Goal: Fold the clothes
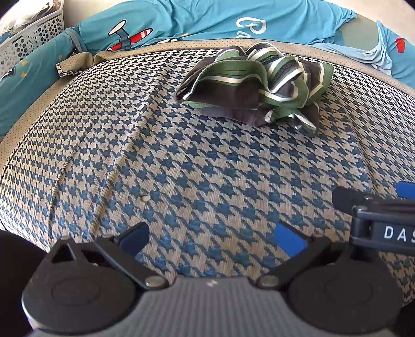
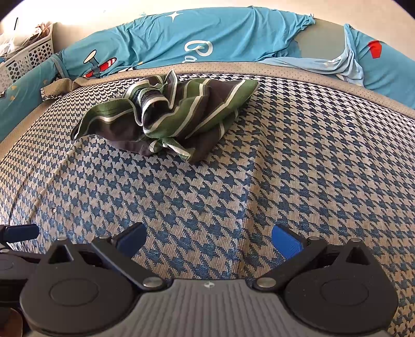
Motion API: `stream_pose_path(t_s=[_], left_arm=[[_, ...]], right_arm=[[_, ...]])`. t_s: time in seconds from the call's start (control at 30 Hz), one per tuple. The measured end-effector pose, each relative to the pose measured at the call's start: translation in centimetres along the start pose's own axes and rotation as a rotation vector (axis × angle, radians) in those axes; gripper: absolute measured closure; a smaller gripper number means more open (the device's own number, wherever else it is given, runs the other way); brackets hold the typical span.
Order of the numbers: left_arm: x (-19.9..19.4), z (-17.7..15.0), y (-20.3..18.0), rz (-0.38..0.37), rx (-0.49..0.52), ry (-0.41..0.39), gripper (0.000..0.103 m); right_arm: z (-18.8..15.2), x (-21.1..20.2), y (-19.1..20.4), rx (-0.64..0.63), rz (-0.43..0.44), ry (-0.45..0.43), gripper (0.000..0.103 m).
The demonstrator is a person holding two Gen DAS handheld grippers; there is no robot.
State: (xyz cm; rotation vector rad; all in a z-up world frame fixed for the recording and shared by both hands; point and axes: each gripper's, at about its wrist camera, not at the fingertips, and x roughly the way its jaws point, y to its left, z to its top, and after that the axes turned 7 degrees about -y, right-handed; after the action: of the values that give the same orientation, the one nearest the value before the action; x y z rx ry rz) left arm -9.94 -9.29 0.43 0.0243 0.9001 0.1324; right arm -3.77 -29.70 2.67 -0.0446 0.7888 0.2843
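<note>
A crumpled garment with green, dark brown and white stripes lies in a heap on the houndstooth cushion, near its far edge. The right wrist view shows the same garment to the upper left. My left gripper hovers low over the near part of the cushion, open, nothing between its blue pads. My right gripper is also open and empty, well short of the garment. The right gripper's body shows at the right edge of the left wrist view.
Behind the cushion lies teal bedding printed with planes and white lettering. A white perforated basket stands at the far left. A tan dotted border runs along the cushion's far edge. Wide bare cushion lies right of the garment.
</note>
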Motion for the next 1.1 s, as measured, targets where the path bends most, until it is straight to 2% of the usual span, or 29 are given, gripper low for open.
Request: stream_pose_path(t_s=[1.1], left_arm=[[-0.24, -0.13, 0.15, 0.0, 0.02, 0.001, 0.0]], right_arm=[[-0.04, 0.11, 0.1, 0.001, 0.003, 0.007, 0.0]])
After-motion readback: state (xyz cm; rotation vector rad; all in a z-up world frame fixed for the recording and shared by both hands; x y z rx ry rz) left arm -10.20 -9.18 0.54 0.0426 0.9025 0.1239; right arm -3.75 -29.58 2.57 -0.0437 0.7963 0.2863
